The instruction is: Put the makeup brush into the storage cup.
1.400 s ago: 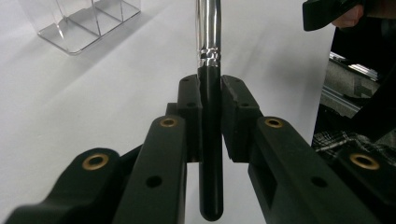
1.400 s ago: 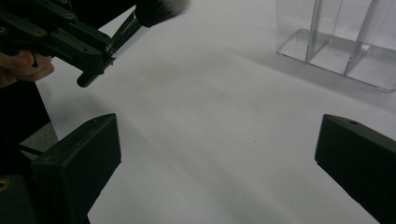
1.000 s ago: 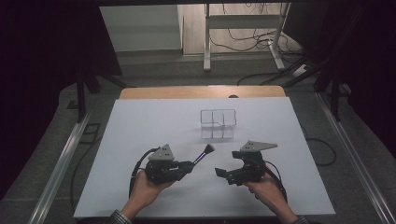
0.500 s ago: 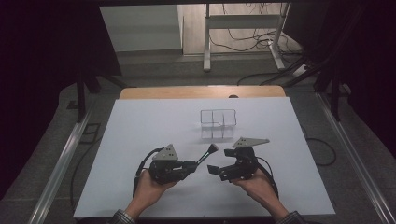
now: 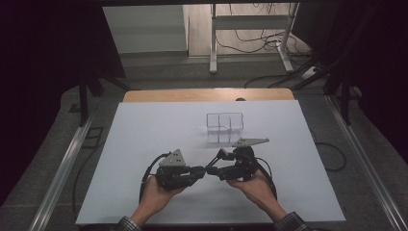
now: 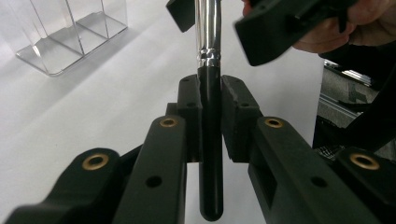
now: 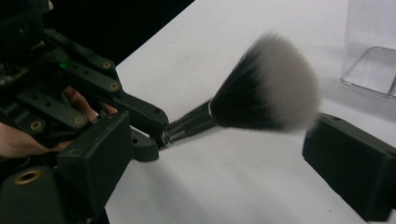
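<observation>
Beside brush (image 6: 208,116), right gripper (image 5: 215,163) nearer now

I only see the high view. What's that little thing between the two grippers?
Observer: A makeup brush. Its fluffy head is black at the base and pale at the tips.
Operator: Who's holding it?
Observer: The left gripper. Its jaws are shut on the black handle, just below the silver band.
Operator: And the other one?
Observer: The right gripper is open, with one jaw on each side of the bristles.
</observation>
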Tool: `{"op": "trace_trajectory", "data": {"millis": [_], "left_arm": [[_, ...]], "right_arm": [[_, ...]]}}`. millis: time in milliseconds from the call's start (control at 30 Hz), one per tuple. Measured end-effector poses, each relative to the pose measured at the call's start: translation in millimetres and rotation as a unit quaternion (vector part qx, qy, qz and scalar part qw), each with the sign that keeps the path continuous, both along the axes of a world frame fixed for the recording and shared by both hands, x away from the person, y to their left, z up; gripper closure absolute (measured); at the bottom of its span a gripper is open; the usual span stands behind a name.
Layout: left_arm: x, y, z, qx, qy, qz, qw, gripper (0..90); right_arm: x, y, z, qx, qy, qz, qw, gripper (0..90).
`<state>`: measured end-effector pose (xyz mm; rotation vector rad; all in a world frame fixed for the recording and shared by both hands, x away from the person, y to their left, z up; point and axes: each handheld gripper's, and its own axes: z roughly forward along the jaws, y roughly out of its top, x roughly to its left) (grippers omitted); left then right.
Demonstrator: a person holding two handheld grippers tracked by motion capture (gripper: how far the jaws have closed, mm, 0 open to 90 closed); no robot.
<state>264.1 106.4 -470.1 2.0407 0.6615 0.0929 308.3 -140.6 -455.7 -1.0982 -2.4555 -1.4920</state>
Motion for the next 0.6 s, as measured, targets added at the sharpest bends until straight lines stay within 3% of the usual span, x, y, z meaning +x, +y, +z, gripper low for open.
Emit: {"op": "trace_trajectory", "data": {"millis": [300,467,500,533,567,600], "left_arm": [[0.4,0.0,-0.2,0.000,-0.001,0.001,1.0000,79.1],[0.1,-0.4,0.2,-0.001,-0.002,0.001,1.0000,79.1],[0.3,-0.8,-0.1,0.004,-0.003,0.002,1.0000,79.0],[0.3,-0.8,-0.1,0.004,-0.003,0.002,1.0000,79.0],[0.5,-1.4,-1.2,0.009,-0.002,0.002,1.0000,78.9],[0.9,-1.8,-2.1,0.011,0.000,-0.002,0.9999,78.9]], "right_arm": [[4.4,0.0,1.2,0.017,0.014,0.006,0.9997,36.3],[4.6,0.8,1.0,0.020,0.020,0.011,0.9995,44.7],[4.7,1.2,0.7,0.029,0.029,0.019,0.9990,55.7],[4.7,1.2,0.7,0.029,0.029,0.019,0.9990,55.7],[5.8,0.0,0.5,0.054,0.049,0.026,0.9970,68.4],[5.8,0.0,0.5,0.054,0.049,0.026,0.9970,68.4]]}}
